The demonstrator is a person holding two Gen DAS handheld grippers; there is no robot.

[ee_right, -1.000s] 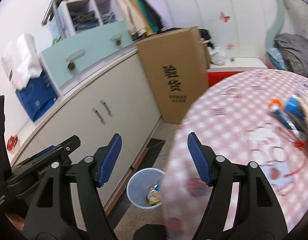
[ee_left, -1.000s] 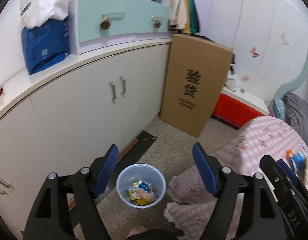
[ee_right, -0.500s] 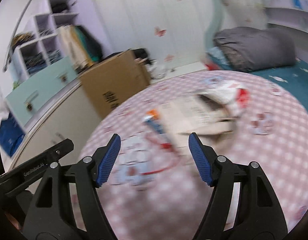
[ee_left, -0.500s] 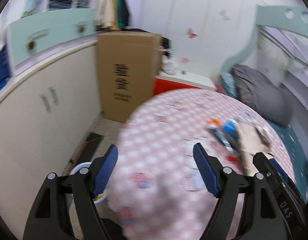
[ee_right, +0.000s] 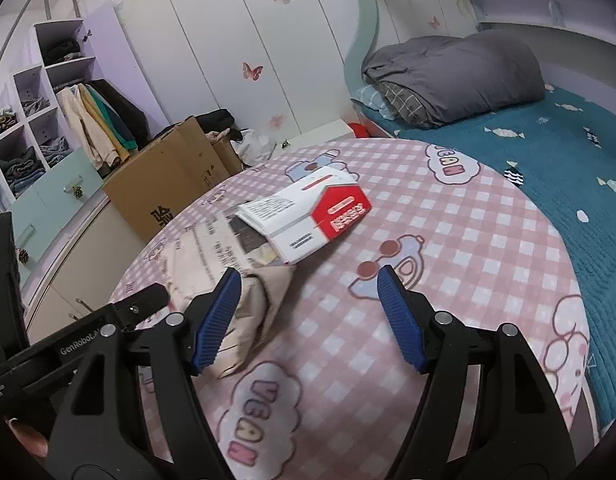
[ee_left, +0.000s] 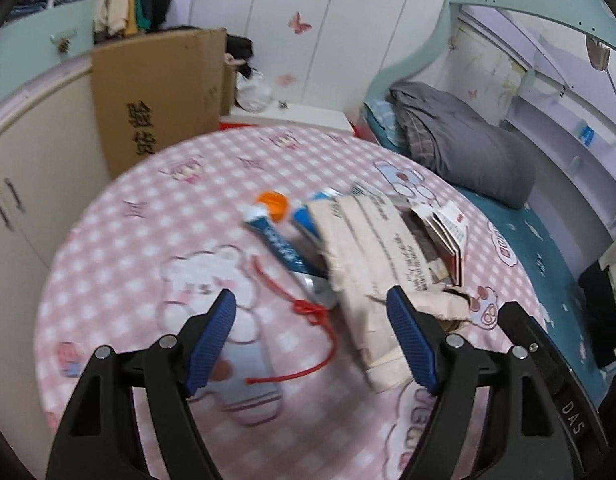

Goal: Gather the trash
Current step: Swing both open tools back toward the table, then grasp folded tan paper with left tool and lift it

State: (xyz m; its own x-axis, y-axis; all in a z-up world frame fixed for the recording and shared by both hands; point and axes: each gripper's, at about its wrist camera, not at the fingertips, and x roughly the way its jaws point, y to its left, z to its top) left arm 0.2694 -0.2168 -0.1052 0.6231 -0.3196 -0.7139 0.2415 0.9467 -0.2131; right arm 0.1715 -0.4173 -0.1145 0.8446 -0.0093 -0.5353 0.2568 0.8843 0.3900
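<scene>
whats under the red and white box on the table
The red and white box rests on a beige paper bag and dark printed sheets. Whatever lies deeper beneath is covered.

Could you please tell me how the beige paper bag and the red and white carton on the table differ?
The beige paper bag is crumpled and soft; the red and white carton is stiff with crisp edges. The bag is plain beige with dark print; the carton is bright red and white. The bag lies nearer the grippers, the carton farther back. Both lie on the pink checked tablecloth, ungripped.
</scene>
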